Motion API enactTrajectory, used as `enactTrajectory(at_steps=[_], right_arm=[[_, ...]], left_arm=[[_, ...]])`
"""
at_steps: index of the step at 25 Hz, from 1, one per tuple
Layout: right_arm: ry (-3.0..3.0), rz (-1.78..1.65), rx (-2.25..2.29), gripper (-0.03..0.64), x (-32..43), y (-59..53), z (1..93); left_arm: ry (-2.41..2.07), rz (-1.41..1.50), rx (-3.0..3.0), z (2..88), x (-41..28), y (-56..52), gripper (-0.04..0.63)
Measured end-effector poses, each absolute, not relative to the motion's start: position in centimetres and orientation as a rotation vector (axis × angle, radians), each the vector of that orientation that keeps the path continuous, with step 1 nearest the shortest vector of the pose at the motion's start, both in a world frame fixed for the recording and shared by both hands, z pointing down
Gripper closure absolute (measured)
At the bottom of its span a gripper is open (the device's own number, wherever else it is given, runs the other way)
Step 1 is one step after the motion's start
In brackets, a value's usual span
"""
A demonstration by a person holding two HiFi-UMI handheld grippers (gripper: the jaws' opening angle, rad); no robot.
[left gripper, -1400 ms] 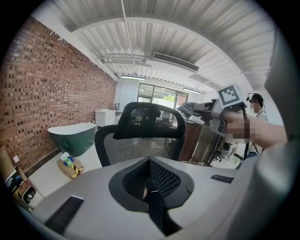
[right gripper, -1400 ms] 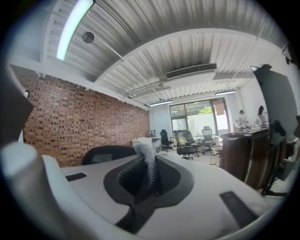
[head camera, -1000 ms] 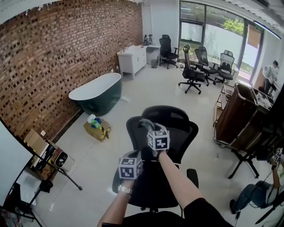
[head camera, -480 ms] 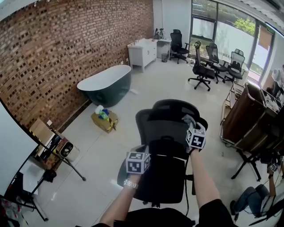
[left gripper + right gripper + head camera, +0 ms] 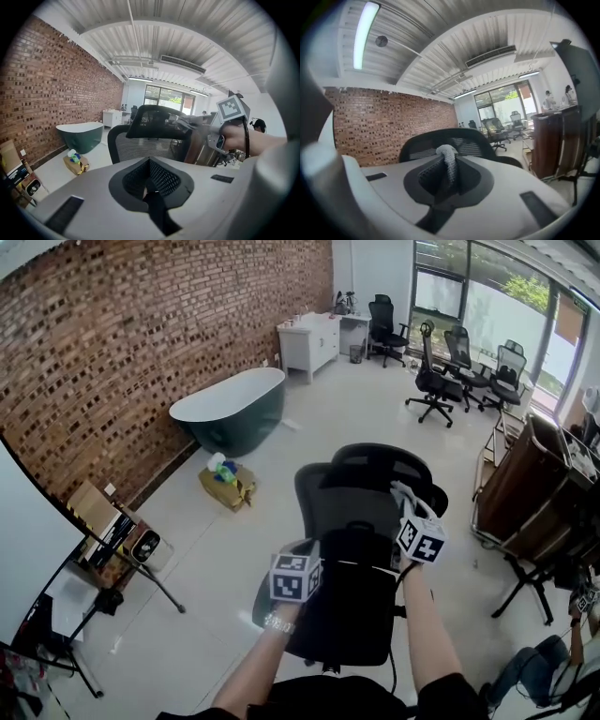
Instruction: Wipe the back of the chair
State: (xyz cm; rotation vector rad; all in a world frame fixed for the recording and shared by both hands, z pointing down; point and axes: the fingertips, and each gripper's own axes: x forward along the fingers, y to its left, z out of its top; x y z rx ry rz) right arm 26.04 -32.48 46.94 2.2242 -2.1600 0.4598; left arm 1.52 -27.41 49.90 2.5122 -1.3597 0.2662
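— Where's the chair?

— The black mesh office chair point(image 5: 352, 521) stands on the pale glossy floor point(image 5: 230, 559) straight in front of the person. Its back is turned toward them, with the curved black headrest point(image 5: 380, 463) on top.

— And the right gripper?

— The right gripper point(image 5: 405, 502) is up at the right-hand upper edge of the backrest, just below the end of the headrest. Its jaws are closed tight on a light grey knitted cloth point(image 5: 449, 159), which sticks up out of the pads in a bunched tuft (the right gripper view shows this plainly). In the head view the cloth lies at the chair's rim. I can't tell whether it presses on the mesh.

— The left one?

— The left gripper point(image 5: 150, 178) sits lower, by the left edge of the backrest. Its jaws are brought together with nothing between them. The left gripper view shows the dark pads meeting, with the chair beyond them rather than in them.

— Anything else around?

— A dark green oval bathtub point(image 5: 230, 413) lies along the red brick wall point(image 5: 122, 352). A brown cardboard box point(image 5: 230, 488) with bottles in it sits on the floor between the tub and the chair. There is a white cabinet point(image 5: 307, 341) at the far end and several more black office chairs point(image 5: 436, 385) by the windows. A brown cart point(image 5: 520, 479) stands to the right, well apart from the chair.
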Motion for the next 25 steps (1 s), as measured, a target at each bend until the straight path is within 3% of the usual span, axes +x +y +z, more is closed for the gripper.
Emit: enactTrajectory(at_steps=[6,9,15,22,25], right_arm=[[-2.321,0.383,1.845,0.575,11.0,-38.7,49.7],[-2.267,0.356,1.808,0.575,9.5,-40.9,50.7],[-2.057,0.393,1.983,0.575,20.3,-40.6,53.4],[-1.797,0.429,2.246,0.575,35.8,-33.7,52.5],[-1.741,0.491,2.336,0.575,39.0,-30.1,53.7]], left_arm=[[-1.450,0.304,2.442,50.9,-2.3,-27.3,0.594],[-1.467,0.309,2.421,51.2,-3.3,-27.7,0.594],[-1.447,0.290,2.435,51.2,-2.9,-28.4,0.593],[-1.366,0.268,2.451,51.9,-0.7,-30.0,0.594],[-1.333,0.272,2.465,52.2,0.8,-29.9,0.594]])
